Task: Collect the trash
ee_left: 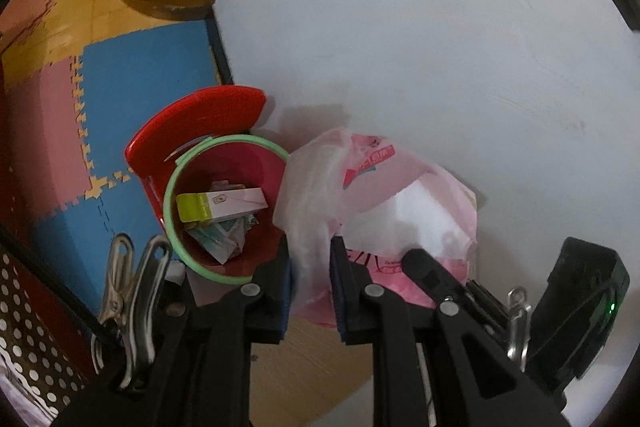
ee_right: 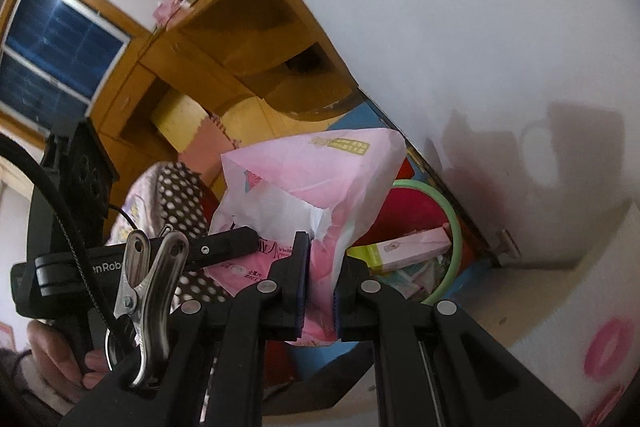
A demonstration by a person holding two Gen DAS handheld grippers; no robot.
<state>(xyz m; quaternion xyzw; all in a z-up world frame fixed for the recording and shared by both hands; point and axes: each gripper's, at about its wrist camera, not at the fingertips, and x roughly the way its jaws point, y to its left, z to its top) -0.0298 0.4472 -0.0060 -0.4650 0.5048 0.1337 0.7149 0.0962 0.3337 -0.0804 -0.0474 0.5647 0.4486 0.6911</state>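
Both tongs, left (ee_left: 311, 247) and right (ee_right: 322, 247), angle downward, clamped on the pink bag (ee_left: 384, 195) beside the bin (ee_left: 176, 195).

Pink plastic bag (ee_left: 372, 195), print blurred and unreadable, lower part hidden behind black fingers (ee_left: 276, 291); red bin (ee_right: 408, 219), near rim covered by the bag; crumpled papers (ee_left: 224, 235) under a carton (ee_left: 222, 207), kind indeterminable; dotted fabric (ee_left: 28, 339), cut off at picture edge.
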